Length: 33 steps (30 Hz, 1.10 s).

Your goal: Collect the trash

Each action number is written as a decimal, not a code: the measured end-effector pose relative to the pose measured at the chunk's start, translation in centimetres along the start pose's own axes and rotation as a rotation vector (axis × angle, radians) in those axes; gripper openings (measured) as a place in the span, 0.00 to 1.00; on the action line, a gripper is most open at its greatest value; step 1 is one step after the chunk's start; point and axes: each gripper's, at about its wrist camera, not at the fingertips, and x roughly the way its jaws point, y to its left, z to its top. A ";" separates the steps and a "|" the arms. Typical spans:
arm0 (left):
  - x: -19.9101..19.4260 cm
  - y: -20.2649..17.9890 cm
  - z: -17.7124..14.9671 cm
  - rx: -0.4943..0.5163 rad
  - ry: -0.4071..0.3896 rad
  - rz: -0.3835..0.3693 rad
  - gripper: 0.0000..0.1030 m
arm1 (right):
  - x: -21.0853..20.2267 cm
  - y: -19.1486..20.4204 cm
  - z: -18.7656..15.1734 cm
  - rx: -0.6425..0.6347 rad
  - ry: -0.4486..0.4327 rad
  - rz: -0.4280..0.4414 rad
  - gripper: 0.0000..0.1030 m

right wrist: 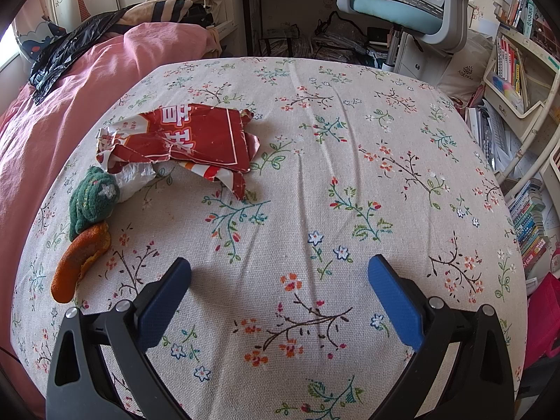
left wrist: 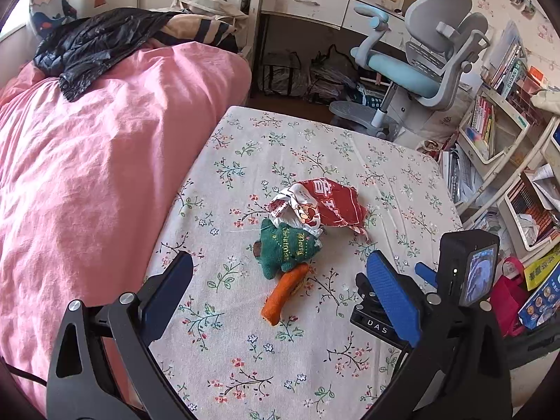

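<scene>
A torn red snack wrapper (left wrist: pixel 329 203) (right wrist: pixel 199 140) lies mid-table on the floral cloth (left wrist: pixel 245 350) (right wrist: pixel 350 175). Against its near edge sits a green knitted Christmas-tree toy (left wrist: pixel 287 248) (right wrist: pixel 92 199). A piece of orange peel (left wrist: pixel 285 294) (right wrist: pixel 80 262) touches the toy's near side. My left gripper (left wrist: pixel 280 260) is open above the cloth, its fingers on either side of the toy and peel, a little short of them. My right gripper (right wrist: pixel 280 266) is open over bare cloth, right of the trash. Its camera housing (left wrist: pixel 469 269) shows at the table's right edge.
A pink duvet (left wrist: pixel 87 175) (right wrist: pixel 52 122) borders the table on the left, with a black plastic bag (left wrist: pixel 94 45) (right wrist: pixel 59 59) on it. Behind the table stand a grey-blue desk chair (left wrist: pixel 420 63) and a white desk. Crowded bookshelves (left wrist: pixel 497 129) (right wrist: pixel 514 80) line the right.
</scene>
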 end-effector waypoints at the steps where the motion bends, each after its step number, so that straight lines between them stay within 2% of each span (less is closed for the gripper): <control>1: 0.0 0.0 0.0 -0.002 0.000 -0.001 0.93 | 0.0 0.0 0.0 0.000 0.000 0.000 0.93; 19: 0.0 0.1 0.0 -0.001 0.001 -0.011 0.93 | 0.0 0.0 0.0 0.000 0.000 0.000 0.93; 24: 0.2 -0.3 -0.2 0.013 0.002 0.007 0.93 | 0.0 0.0 0.0 0.000 0.000 0.000 0.93; 33: 1.3 -0.6 -1.0 0.035 0.019 0.088 0.93 | 0.0 0.0 0.0 0.000 0.000 0.000 0.94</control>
